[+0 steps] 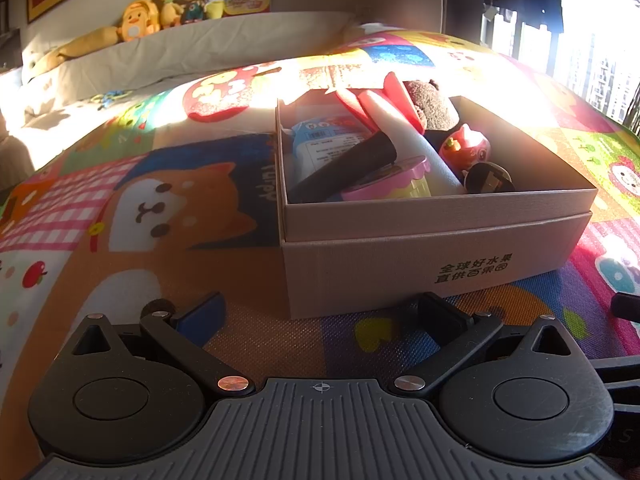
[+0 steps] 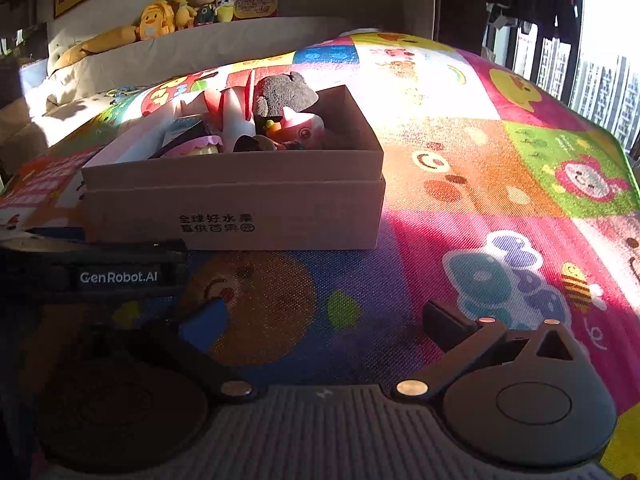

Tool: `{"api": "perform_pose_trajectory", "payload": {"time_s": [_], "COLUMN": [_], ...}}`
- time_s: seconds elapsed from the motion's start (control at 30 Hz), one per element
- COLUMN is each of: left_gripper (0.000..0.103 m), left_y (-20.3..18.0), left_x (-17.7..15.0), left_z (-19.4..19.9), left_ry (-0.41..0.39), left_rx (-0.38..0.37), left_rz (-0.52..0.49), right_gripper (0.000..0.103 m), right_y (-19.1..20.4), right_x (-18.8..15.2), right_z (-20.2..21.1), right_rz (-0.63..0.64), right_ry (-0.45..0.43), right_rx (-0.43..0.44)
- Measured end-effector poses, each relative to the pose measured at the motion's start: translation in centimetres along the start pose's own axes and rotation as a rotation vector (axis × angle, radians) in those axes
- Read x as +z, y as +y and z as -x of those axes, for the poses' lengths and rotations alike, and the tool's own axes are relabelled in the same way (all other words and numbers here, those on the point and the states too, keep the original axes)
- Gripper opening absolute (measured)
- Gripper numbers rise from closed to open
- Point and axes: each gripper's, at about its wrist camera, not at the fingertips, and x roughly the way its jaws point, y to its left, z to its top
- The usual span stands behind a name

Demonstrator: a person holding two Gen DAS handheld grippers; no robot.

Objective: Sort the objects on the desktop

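A: Left wrist view: what can't you make out in the cardboard box (image 1: pixel 436 256)?

B: Plenty. The things overlap. A brown plush toy (image 1: pixel 434 106) leans at the back, a pink cartoon figure (image 1: pixel 466 150) sits beside it, and a black tube (image 1: pixel 352 166) lies across a blue-labelled packet (image 1: pixel 320 136). A pink-lidded jar (image 1: pixel 394 182) is half hidden by the near wall. Sun glare washes out the far mat.

A: And the claws?

B: The left claw (image 1: pixel 320 320) sits low over the play mat (image 1: pixel 140 208), fingers spread wide, gripping nothing, just short of the box. In the right wrist view the right claw (image 2: pixel 324 328) is equally wide apart and empty, with the box (image 2: pixel 240 200) ahead to its left.

A: Anything in the way?

B: The left claw's body, labelled GenRobot.AI (image 2: pixel 118 276), fills the right view's left edge in shadow. Plush toys (image 2: pixel 180 12) line a ledge beyond.
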Motion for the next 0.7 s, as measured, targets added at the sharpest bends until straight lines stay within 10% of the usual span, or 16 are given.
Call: {"api": "perform_pose_trajectory", "payload": {"time_s": [0.7], "left_gripper": [0.103], "left_y": [0.57], "left_x": [-0.08], "left_z": [0.09], "left_ry": [-0.01], "left_rx": [-0.005], "left_rz": [-0.006], "right_gripper": [0.103], "right_y": [-0.11], "right_x": [0.01], "right_z": [-0.12], "right_rz": [0.019], "right_ry": [-0.002], "right_rx": [0.0]}}
